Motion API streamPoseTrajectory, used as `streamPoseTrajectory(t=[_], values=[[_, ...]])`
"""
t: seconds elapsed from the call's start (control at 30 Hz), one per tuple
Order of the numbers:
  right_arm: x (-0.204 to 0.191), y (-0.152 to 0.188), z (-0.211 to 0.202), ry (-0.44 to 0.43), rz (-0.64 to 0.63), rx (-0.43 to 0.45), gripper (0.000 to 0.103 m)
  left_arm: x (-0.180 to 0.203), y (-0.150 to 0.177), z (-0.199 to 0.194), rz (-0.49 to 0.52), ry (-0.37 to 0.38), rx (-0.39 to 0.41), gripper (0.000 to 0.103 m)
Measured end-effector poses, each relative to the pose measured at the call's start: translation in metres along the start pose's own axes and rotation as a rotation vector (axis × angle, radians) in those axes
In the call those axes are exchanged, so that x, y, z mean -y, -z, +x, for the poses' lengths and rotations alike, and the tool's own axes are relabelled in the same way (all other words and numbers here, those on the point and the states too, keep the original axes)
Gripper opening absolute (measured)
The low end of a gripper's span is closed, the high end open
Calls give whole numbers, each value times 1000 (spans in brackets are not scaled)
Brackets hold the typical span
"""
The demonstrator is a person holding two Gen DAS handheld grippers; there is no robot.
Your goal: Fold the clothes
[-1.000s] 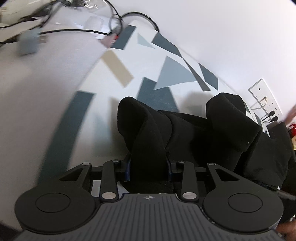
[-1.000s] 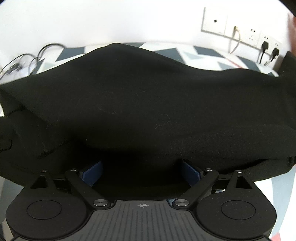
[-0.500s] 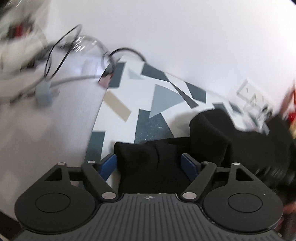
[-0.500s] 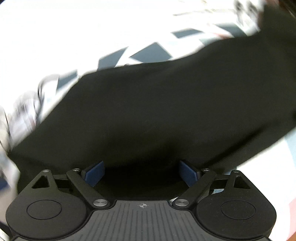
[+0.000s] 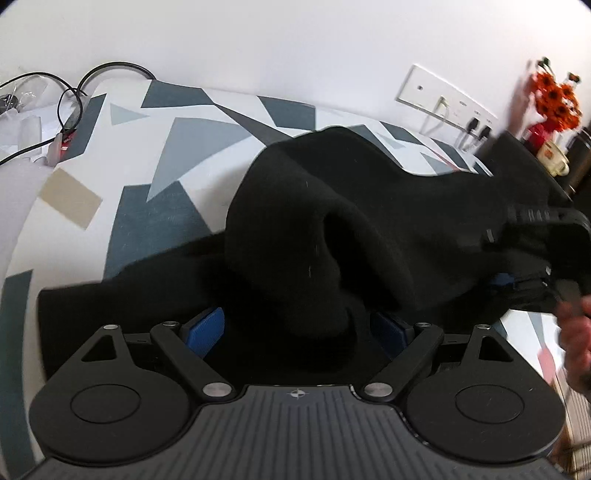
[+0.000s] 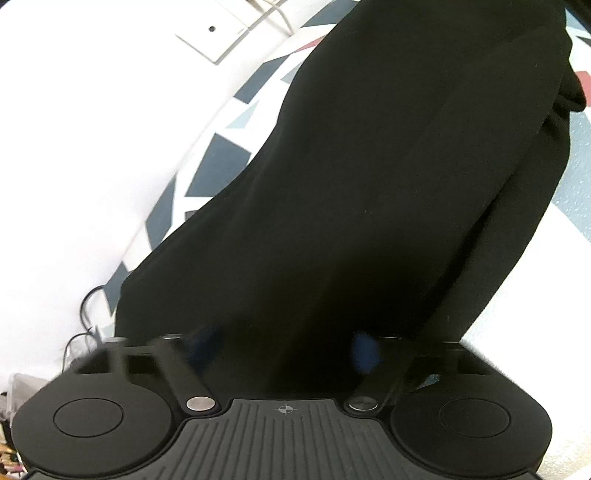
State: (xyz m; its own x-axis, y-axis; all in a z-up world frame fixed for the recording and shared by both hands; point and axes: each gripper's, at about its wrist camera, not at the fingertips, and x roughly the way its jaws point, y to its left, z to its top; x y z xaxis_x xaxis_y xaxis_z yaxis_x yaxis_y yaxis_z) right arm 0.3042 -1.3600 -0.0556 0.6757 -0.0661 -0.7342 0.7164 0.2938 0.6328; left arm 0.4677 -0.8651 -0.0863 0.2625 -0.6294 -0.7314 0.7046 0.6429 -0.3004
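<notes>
A black garment (image 5: 332,206) lies bunched on the patterned tablecloth (image 5: 166,147). My left gripper (image 5: 299,325) sits low over its near edge. The blue pads (image 5: 207,328) stand apart with a thick fold between them, and the jaws are closing without pressing on it. At the right edge of the left wrist view, my right gripper (image 5: 535,280) is at the garment's other end, a person's hand (image 5: 576,332) behind it. In the right wrist view the garment (image 6: 388,166) fills the frame diagonally. My right gripper (image 6: 284,343) is blurred, its jaws closing around the cloth.
Black cables (image 5: 74,85) and small clutter lie at the far left of the table. A wall socket panel (image 5: 447,99) with plugs is behind, also seen as a socket plate (image 6: 214,33). Orange flowers (image 5: 557,96) and a cup (image 5: 552,157) stand at the far right.
My left gripper let go of the fold it pinched, opened wide and swung right along the garment. My right gripper rolled, so the cloth now runs diagonally, and its fingers have started coming together.
</notes>
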Motion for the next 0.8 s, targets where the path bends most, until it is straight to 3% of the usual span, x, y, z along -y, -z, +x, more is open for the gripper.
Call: streamPoseTrajectory(t=[0.03, 0.07, 0.17, 0.27, 0.33, 0.43, 0.5, 0.53, 0.63, 0.7, 0.8], values=[[-1, -2, 0, 3, 6, 3, 21, 1, -4, 3, -3, -12, 6, 28], [2, -5, -5, -11, 20, 12, 10, 1, -8, 4, -5, -37, 2, 23], [5, -15, -23, -73, 33, 50, 5, 2, -21, -5, 0, -99, 51, 16], [-6, -16, -54, -157, -47, 141, 5, 6, -32, -50, 43, -233, 284, 12], [-14, -18, -72, -206, -109, 217, 5, 15, -34, -88, 126, -322, 444, 15], [0, -18, -84, -261, -71, 225, 5, 17, -27, -103, 194, -283, 390, 17], [14, -12, -76, -200, -61, 170, 5, 10, -12, -91, 168, -225, 249, 24], [21, -8, -69, -155, -64, 151, 5, 3, -3, -82, 138, -207, 166, 35], [43, 0, -47, -62, -3, 86, 5, -20, 23, -72, -10, -176, 42, 55], [49, 3, -32, -37, 38, 67, 5, -35, 33, -70, -124, -148, -9, 60], [48, 9, -29, -18, 26, 75, 5, -64, 43, -79, -360, -44, -15, 62]])
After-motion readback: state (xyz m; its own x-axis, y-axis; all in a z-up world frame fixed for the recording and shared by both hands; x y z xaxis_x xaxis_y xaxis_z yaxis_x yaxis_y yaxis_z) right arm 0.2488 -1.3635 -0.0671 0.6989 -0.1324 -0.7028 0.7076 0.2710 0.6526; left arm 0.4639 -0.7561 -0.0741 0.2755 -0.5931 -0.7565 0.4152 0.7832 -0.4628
